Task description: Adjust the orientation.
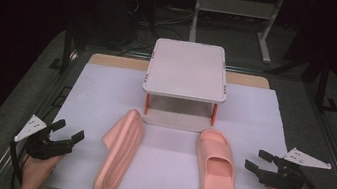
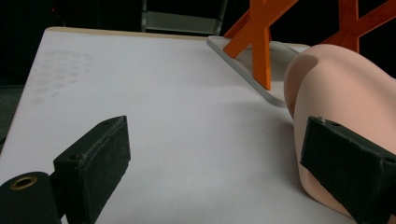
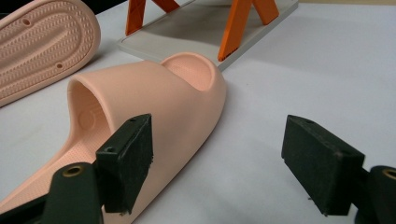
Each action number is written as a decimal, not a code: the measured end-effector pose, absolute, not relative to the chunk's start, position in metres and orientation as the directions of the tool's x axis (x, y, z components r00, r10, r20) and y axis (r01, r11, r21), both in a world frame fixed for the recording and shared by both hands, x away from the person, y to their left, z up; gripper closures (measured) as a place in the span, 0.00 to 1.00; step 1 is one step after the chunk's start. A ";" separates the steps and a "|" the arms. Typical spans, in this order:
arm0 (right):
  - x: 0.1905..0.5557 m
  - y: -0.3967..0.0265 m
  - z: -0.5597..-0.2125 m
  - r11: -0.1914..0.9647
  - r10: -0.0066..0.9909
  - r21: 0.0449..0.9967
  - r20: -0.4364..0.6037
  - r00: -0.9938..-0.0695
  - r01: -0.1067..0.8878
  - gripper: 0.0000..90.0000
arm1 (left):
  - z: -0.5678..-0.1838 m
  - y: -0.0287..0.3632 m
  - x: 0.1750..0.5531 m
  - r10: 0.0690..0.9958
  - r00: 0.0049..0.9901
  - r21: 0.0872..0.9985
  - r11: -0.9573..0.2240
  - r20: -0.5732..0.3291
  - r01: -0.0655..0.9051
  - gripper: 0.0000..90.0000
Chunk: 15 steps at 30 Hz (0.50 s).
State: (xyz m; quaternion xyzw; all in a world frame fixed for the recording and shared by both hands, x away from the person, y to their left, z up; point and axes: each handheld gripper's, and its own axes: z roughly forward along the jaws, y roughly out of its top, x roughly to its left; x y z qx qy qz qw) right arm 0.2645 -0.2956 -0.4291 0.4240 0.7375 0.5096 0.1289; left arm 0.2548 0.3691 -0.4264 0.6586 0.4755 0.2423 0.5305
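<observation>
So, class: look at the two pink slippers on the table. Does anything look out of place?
Yes. The left slipper lies tipped over, its ridged sole showing, while the right slipper sits upright, strap up. Both lie before the small rack, untouched.

High view looks down; 2 gripper views sit low, sharing the rack (image 1: 185, 84).

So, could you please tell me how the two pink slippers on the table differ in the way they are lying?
The left slipper lies turned over, its dotted sole showing, while the right slipper sits upright on its sole with the strap and footbed facing up. The left slipper slants, its far end leaning toward the small shelf; the right slipper lies nearly straight. Both are the same pink, lie on the white table cover, and neither is held.
</observation>
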 end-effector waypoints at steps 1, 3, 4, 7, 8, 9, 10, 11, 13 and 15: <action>0.265 -0.296 -0.429 0.118 0.756 0.862 0.244 -0.608 0.493 0.27 | -0.426 0.369 0.254 0.884 0.430 0.932 0.014 -0.181 0.362 0.09; 0.265 -0.296 -0.429 0.111 0.754 0.862 0.251 -0.607 0.494 0.27 | -0.427 0.369 0.253 0.885 0.431 0.934 0.016 -0.179 0.356 0.08; 0.265 -0.295 -0.429 0.110 0.752 0.863 0.252 -0.609 0.493 0.27 | -0.426 0.369 0.252 0.884 0.433 0.935 0.015 -0.178 0.353 0.08; 0.265 -0.295 -0.429 0.112 0.751 0.864 0.250 -0.611 0.491 0.27 | -0.426 0.369 0.252 0.885 0.433 0.935 0.009 -0.172 0.354 0.08; 0.265 -0.295 -0.429 0.113 0.751 0.863 0.251 -0.611 0.493 0.26 | -0.426 0.368 0.251 0.885 0.431 0.934 0.011 -0.175 0.357 0.08; 0.265 -0.295 -0.429 0.113 0.751 0.863 0.251 -0.611 0.493 0.26 | -0.426 0.368 0.251 0.885 0.431 0.934 0.011 -0.175 0.357 0.08; 0.265 -0.295 -0.429 0.113 0.750 0.863 0.250 -0.612 0.492 0.26 | -0.427 0.367 0.249 0.885 0.431 0.933 0.008 -0.174 0.361 0.08; 0.265 -0.295 -0.429 0.113 0.750 0.863 0.250 -0.612 0.492 0.26 | -0.427 0.367 0.249 0.885 0.431 0.933 0.008 -0.174 0.361 0.08; 0.265 -0.295 -0.429 0.110 0.750 0.864 0.252 -0.612 0.491 0.26 | -0.428 0.362 0.247 0.883 0.436 0.932 0.004 -0.174 0.363 0.09; 0.264 -0.295 -0.428 0.110 0.750 0.866 0.250 -0.613 0.488 0.26 | -0.427 0.361 0.247 0.882 0.440 0.931 -0.003 -0.170 0.365 0.08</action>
